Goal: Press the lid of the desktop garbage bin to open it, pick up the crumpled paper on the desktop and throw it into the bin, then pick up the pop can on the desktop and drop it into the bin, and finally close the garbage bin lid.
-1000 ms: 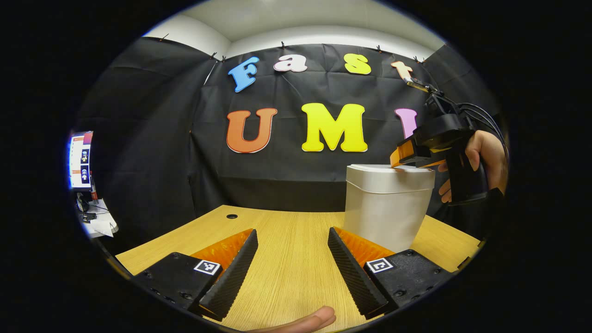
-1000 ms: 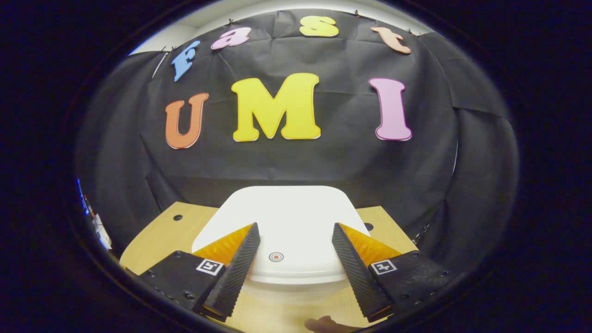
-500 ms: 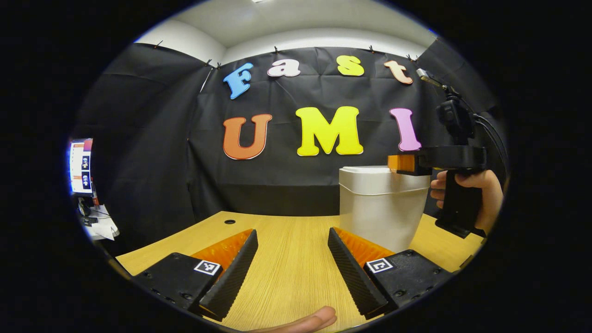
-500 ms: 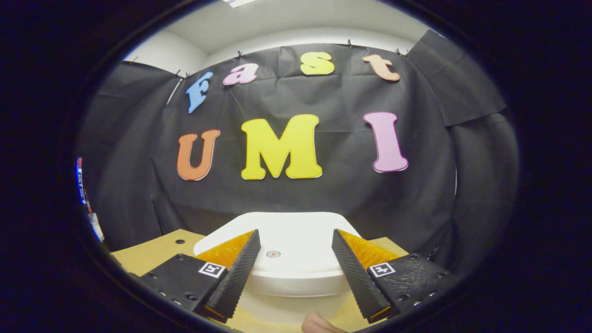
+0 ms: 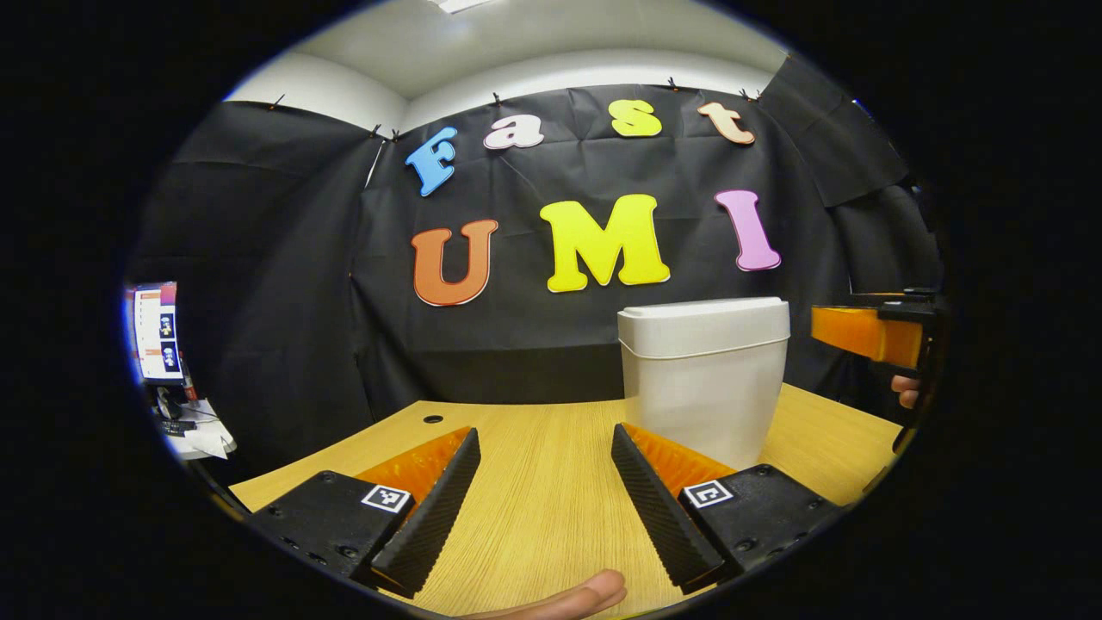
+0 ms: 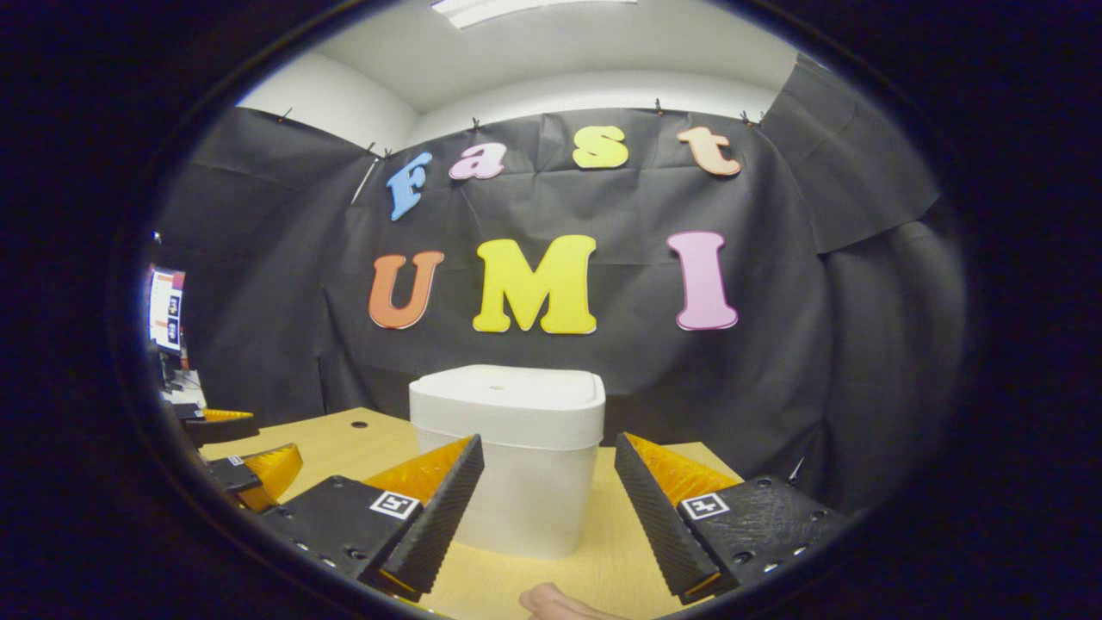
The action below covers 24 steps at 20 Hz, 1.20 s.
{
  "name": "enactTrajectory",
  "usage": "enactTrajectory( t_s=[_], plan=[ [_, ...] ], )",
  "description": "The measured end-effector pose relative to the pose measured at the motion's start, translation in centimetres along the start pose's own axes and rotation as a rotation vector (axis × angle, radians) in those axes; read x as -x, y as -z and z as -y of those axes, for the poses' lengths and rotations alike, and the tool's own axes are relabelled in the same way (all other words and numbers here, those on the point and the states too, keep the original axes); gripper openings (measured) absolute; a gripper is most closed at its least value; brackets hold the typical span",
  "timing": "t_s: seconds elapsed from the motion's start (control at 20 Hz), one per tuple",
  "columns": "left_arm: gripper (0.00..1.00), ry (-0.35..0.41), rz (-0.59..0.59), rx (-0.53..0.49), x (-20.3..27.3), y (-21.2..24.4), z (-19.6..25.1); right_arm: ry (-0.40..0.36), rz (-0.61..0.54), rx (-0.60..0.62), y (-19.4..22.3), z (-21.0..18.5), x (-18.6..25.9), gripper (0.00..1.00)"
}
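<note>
Your left gripper [image 5: 544,491] was spread wide with nothing between the fingers, sitting low over the wooden desktop [image 5: 551,465] to the left of the bin. In the right gripper view it showed at the far left edge [image 6: 237,448], well apart from the bin.

Your right gripper [image 6: 547,508] was also spread wide and held nothing. In its own view the white desktop garbage bin [image 6: 521,482] stood straight ahead, seen through the gap between the fingers and not touching either one. In the left gripper view that gripper showed at the right edge [image 5: 874,336], about level with the bin's top, off to the bin's right and clear of it, with your fingertips [image 5: 904,392] just below it.

The bin stood upright on the desktop, toward the back near the black cloth wall [image 5: 284,284]. In the left gripper view it sat just behind your left gripper's right finger [image 5: 654,508]. Its lid [image 6: 508,398] was down and flat on the rim; the left gripper view showed the same closed lid [image 5: 704,325].

A fingertip showed at the bottom edge under each gripper: left gripper view [image 5: 568,598], right gripper view [image 6: 560,603].

A cable hole [image 5: 433,419] sat in the desktop near the back left. A lit monitor [image 5: 159,331] stood outside the booth on the left, over a cluttered side table [image 5: 194,435].
</note>
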State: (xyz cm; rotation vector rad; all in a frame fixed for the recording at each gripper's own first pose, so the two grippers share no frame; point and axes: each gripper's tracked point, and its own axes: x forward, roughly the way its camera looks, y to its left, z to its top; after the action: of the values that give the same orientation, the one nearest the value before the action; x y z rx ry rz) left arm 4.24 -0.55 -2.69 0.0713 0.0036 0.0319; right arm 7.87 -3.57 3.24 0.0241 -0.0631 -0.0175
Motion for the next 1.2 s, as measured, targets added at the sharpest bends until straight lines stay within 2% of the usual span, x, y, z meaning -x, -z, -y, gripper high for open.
enactTrajectory(
  t_s=[0.15, 0.35, 0.6, 0.75, 0.95, 1.0, 1.15, 1.2],
  plan=[
    [0.99, -0.017, 0.003, 0.002, 0.5, -0.3, 0.3, 0.003, -0.008, -0.004, 1.1, 1.6, 2.1, 0.94],
    [0.99, -0.033, -0.002, 0.028, 1.4, -0.7, 0.6, 0.019, -0.033, 0.023, 1.5, 2.1, 2.8, 0.94],
    [0.99, 0.01, -0.01, 0.049, 1.9, -0.7, 1.8, -0.01, -0.115, 0.033, 3.4, -0.9, 3.3, 0.94],
    [0.99, 0.036, -0.018, 0.058, 1.6, -0.3, 2.3, -0.038, -0.113, 0.068, 3.7, -2.9, 3.9, 0.94],
    [0.99, 0.046, -0.044, 0.081, 1.4, 0.3, 2.3, -0.036, -0.102, 0.085, 3.8, -3.4, 4.1, 0.95],
    [0.99, 0.049, -0.044, 0.079, 1.4, 0.3, 2.3, -0.037, -0.105, 0.077, 3.8, -3.5, 4.1, 0.98],
    [0.99, 0.053, -0.037, 0.08, 1.6, 0.0, 2.4, -0.028, -0.105, 0.061, 3.7, -2.9, 4.0, 0.98],
    [0.99, 0.06, -0.034, 0.082, 1.6, 0.1, 2.7, -0.02, -0.106, 0.06, 3.7, -2.7, 4.0, 0.95]
  ],
)
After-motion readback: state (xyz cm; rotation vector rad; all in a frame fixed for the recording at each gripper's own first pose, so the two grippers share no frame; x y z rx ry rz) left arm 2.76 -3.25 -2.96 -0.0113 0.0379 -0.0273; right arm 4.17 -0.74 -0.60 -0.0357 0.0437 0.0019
